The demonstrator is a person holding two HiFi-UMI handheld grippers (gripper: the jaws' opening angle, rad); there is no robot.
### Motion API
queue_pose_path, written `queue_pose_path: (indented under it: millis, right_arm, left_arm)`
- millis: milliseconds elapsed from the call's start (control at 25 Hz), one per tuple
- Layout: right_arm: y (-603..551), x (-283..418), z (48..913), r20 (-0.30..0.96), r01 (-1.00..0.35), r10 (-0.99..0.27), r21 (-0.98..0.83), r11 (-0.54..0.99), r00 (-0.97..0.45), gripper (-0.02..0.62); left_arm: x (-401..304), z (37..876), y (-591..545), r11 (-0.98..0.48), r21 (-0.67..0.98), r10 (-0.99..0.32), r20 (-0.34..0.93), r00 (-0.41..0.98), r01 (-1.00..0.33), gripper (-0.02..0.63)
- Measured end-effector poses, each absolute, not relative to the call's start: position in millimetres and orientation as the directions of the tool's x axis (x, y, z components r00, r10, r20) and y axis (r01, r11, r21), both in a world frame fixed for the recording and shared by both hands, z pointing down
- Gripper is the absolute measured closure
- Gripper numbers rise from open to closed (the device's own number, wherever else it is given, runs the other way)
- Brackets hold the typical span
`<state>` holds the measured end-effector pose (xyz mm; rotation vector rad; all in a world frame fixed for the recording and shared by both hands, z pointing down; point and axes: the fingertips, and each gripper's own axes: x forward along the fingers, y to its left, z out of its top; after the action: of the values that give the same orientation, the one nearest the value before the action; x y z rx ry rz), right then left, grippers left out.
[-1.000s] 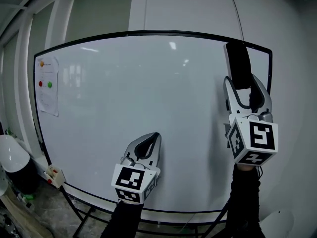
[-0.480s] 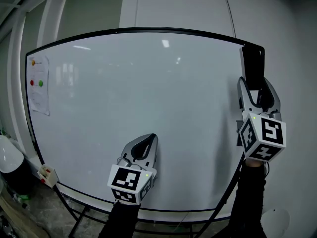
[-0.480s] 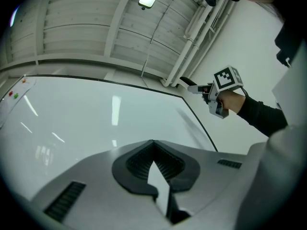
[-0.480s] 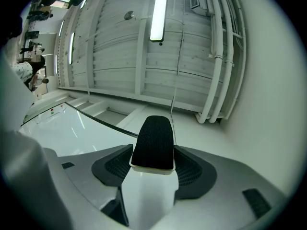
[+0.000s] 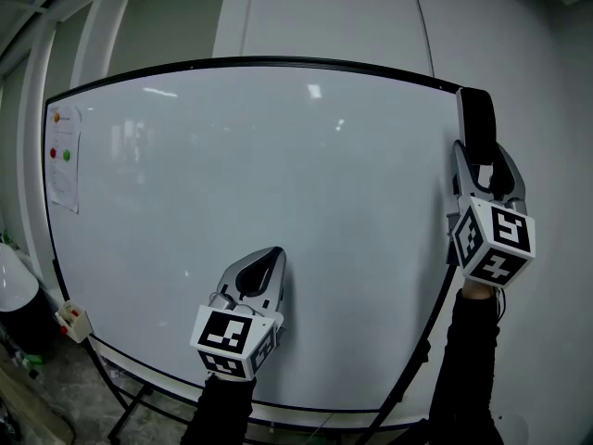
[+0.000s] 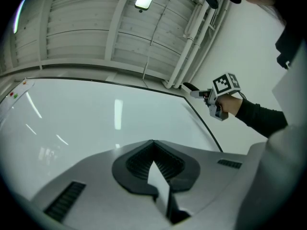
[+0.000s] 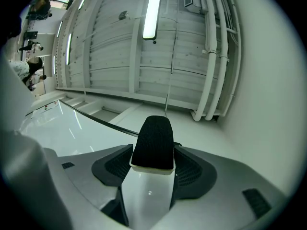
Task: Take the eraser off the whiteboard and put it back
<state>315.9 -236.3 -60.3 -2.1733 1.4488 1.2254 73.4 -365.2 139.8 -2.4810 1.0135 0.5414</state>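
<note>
The black eraser has a white base and stands upright at the whiteboard's top right corner, over its dark frame. My right gripper is shut on it from below, and both jaws flank it in the right gripper view, where the eraser points up toward the ceiling. My left gripper is low in front of the board's lower middle. Its jaws are shut with nothing between them. In the left gripper view the left gripper faces the bare board, with the right gripper far off to the right.
A paper sheet with red and green magnets hangs at the board's left edge. A small white box sits at the board's lower left corner. A dark bin with a white lid stands beside it. The stand's black legs run below.
The right gripper has carried the eraser rightward, from inside the board's face to its top right corner. The left gripper has drifted slightly left and stays shut.
</note>
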Motion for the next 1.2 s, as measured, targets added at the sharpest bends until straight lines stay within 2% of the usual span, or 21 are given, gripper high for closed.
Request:
queue_pose_path:
  millis: [480, 1200]
  right_arm:
    - [-286.8, 372.5, -83.0, -0.747, -0.854, -0.649, 0.236, -0.463, 0.145, 0.318]
    - [-297.9, 376.8, -83.7, -0.735, -0.888, -0.673, 0.252, -0.384, 0.082, 0.318]
  left_arm:
    - [119.2, 140.6, -376.5, -0.613, -0.204, -0.607, -0.496, 0.621, -0.763, 0.6]
    - [120.9, 137.6, -375.4, -0.582, -0.204, -0.624, -0.508, 0.594, -0.787, 0.601]
